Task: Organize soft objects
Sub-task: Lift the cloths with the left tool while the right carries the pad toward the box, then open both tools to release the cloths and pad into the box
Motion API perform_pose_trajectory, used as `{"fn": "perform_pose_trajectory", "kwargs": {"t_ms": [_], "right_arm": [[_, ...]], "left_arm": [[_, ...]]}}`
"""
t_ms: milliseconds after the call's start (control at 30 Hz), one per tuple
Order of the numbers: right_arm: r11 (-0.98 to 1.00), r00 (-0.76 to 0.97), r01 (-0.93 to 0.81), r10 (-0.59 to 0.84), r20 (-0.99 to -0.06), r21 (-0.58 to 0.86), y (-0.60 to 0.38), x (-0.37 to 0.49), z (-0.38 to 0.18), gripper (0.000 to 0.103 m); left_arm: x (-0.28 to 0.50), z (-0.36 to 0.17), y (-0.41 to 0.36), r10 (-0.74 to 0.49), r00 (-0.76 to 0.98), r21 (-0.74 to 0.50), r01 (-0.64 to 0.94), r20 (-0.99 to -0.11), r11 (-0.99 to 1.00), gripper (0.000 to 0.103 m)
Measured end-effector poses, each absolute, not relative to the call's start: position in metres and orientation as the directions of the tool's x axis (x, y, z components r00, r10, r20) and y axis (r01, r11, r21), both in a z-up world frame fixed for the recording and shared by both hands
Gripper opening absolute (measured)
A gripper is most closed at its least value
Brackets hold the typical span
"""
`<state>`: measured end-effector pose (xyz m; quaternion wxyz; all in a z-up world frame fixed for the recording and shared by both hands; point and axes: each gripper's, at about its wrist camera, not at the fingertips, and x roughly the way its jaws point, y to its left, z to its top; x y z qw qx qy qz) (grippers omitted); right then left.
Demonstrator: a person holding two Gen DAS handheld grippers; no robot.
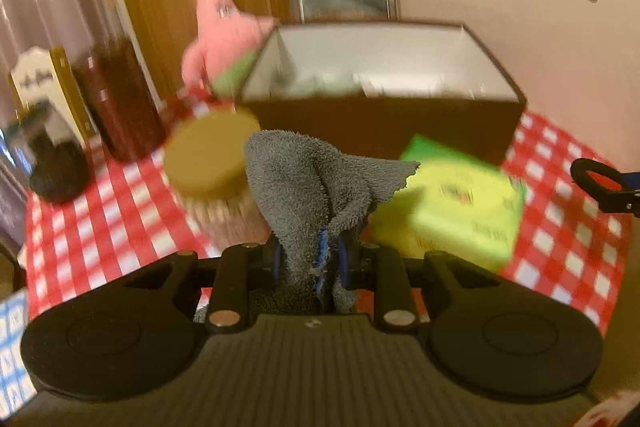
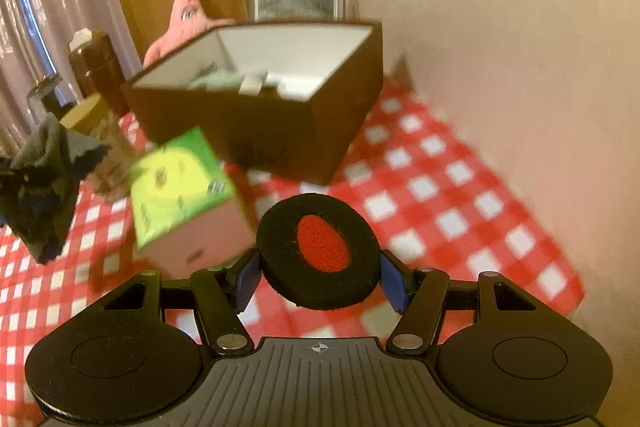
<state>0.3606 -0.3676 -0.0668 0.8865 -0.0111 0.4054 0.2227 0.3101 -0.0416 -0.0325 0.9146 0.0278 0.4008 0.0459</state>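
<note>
Presently listed: left gripper [image 1: 310, 259], clamped on grey cloth [image 1: 316, 183], lifted above checked tablecloth [image 1: 100, 211]. Right gripper [image 2: 320, 277], pinching black ear pad [image 2: 318, 251] with red centre, clear of cloth. Brown box [image 2: 260, 131], open, far centre, blurred items inside. Green carton [image 2: 180, 183] near box. Pink plush [image 1: 218, 27] far left behind box. Jar [image 1: 212, 163] left of carton.

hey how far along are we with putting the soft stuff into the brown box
Partly done. The brown box already holds a few pale items, too blurred to name. In hand: the left gripper holds a grey cloth clear of the table, and the right gripper grips a black foam pad with a red centre. Both are still outside the box. The pink plush sits beside the box, likely still to go.
</note>
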Motion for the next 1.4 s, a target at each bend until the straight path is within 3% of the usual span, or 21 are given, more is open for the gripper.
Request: {"fn": "perform_pose_trajectory", "kwargs": {"t_ms": [333, 500, 733, 1200, 1400], "right_arm": [[0.882, 0.694, -0.459, 0.432, -0.576, 0.109, -0.349, 0.438, -0.014, 0.062], [0.861, 0.702, -0.496, 0.474, -0.532, 0.113, -0.331, 0.483, -0.003, 0.062], [0.832, 0.650, -0.540, 0.507, -0.566, 0.125, -0.304, 0.544, -0.016, 0.062], [0.834, 0.594, -0.531, 0.491, -0.637, 0.148, -0.278, 0.615, -0.057, 0.062], [0.833, 0.591, -0.529, 0.498, -0.635, 0.160, -0.275, 0.623, -0.061, 0.063]], "left_arm": [[0.386, 0.017, -0.036, 0.163, 0.786, 0.165, -0.079, -0.596, 0.983, 0.023], [0.435, 0.025, -0.030, 0.160, 0.795, 0.155, -0.084, -0.585, 0.984, 0.024], [0.497, 0.011, -0.023, 0.098, 0.762, 0.079, -0.061, -0.640, 0.995, 0.024], [0.584, -0.022, -0.020, 0.067, 0.699, 0.088, -0.006, -0.712, 0.996, 0.024], [0.605, -0.029, -0.023, 0.061, 0.690, 0.085, 0.001, -0.721, 0.996, 0.038]]}}
